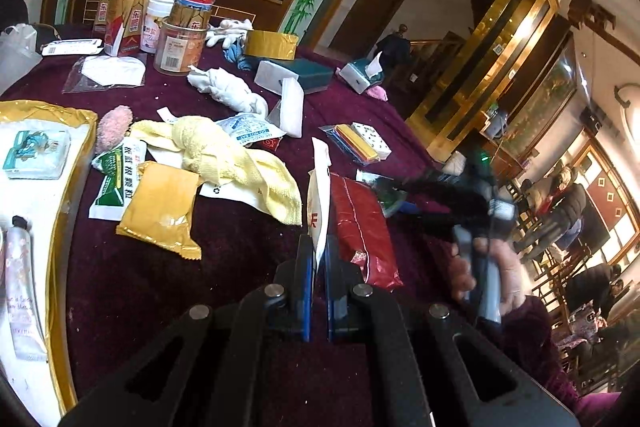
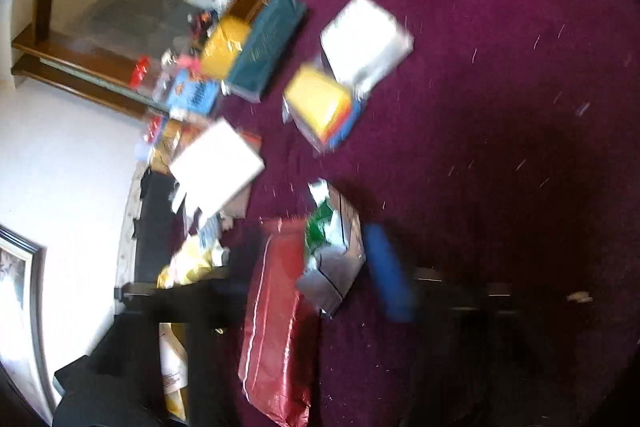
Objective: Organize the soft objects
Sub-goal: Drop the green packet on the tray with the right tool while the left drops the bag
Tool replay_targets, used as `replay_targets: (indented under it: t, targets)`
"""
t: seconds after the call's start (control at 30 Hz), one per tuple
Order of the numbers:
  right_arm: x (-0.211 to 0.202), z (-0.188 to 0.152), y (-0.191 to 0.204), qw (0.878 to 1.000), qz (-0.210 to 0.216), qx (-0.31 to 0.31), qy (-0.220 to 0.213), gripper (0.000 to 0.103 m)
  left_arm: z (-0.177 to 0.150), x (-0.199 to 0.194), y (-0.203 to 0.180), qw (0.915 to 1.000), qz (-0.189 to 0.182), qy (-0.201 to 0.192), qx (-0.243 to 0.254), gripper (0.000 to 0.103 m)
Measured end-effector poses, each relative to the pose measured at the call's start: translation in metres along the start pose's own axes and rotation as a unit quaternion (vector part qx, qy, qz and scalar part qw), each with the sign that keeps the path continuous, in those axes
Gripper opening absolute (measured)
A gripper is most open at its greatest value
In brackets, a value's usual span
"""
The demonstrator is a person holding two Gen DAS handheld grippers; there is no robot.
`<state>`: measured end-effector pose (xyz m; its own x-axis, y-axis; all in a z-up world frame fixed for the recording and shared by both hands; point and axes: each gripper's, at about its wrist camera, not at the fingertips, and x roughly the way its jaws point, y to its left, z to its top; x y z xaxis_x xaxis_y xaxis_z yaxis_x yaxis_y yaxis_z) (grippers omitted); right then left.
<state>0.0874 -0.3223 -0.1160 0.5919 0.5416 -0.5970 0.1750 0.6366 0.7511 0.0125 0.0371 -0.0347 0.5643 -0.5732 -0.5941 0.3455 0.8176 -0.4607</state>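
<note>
On the dark red counter (image 1: 224,267), the left hand-held gripper (image 1: 318,255) pinches a thin white packet (image 1: 319,203) near the yellow towel (image 1: 224,155) — the right hand-held gripper (image 2: 344,275) grips a green-and-silver packet (image 2: 332,251) beside a red pouch (image 2: 276,327).

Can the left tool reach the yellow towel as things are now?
Probably not yet: the left tool is shut on a white packet, so it must let go first. The path over the cloth to the yellow towel looks free.
</note>
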Motion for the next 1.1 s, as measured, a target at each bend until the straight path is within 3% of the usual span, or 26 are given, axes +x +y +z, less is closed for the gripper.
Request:
replay_targets:
  t: [0.07,0.33,0.47,0.6,0.83,0.9,0.97,1.0,1.03,1.07,1.1]
  targets:
    - [0.006,-0.004,-0.004,1.000,-0.003,-0.006,0.008,0.022,-0.001,-0.004,0.002,1.0000,-0.002,-0.002,-0.002,0.003]
    - [-0.023,-0.022,-0.021,0.996,0.070,0.054,-0.024,0.019,0.002,-0.047,0.016,0.9988,0.011,-0.044,-0.018,0.003]
    - [-0.042,-0.027,0.020,0.994,0.097,0.018,-0.043,0.019,0.007,-0.085,0.035,0.9951,0.034,-0.083,-0.041,0.003]
    - [-0.028,-0.034,0.074,0.987,0.159,-0.007,-0.005,0.019,0.010,-0.122,0.064,0.9879,0.081,-0.116,-0.064,0.003]
    - [0.083,-0.082,0.211,0.959,0.241,-0.059,0.139,0.020,0.004,-0.138,0.114,0.9755,0.154,-0.102,-0.119,0.003]
    - [0.124,-0.108,0.248,0.949,0.249,-0.076,0.180,0.020,0.002,-0.133,0.123,0.9757,0.158,-0.085,-0.127,0.004]
    - [0.156,-0.126,0.268,0.950,0.228,-0.079,0.199,0.022,-0.001,-0.136,0.130,0.9734,0.164,-0.081,-0.138,0.005]
    - [0.168,-0.133,0.277,0.956,0.197,-0.096,0.194,0.024,-0.002,-0.139,0.131,0.9713,0.175,-0.084,-0.138,0.005]
    - [0.177,-0.140,0.287,0.960,0.167,-0.128,0.184,0.035,-0.002,-0.143,0.131,0.9684,0.188,-0.090,-0.136,0.005]
    - [0.179,-0.144,0.289,0.959,0.167,-0.137,0.185,0.048,-0.002,-0.147,0.132,0.9657,0.200,-0.096,-0.135,0.005]
    - [0.181,-0.149,0.288,0.953,0.183,-0.143,0.196,0.052,-0.002,-0.150,0.133,0.9626,0.213,-0.102,-0.133,0.005]
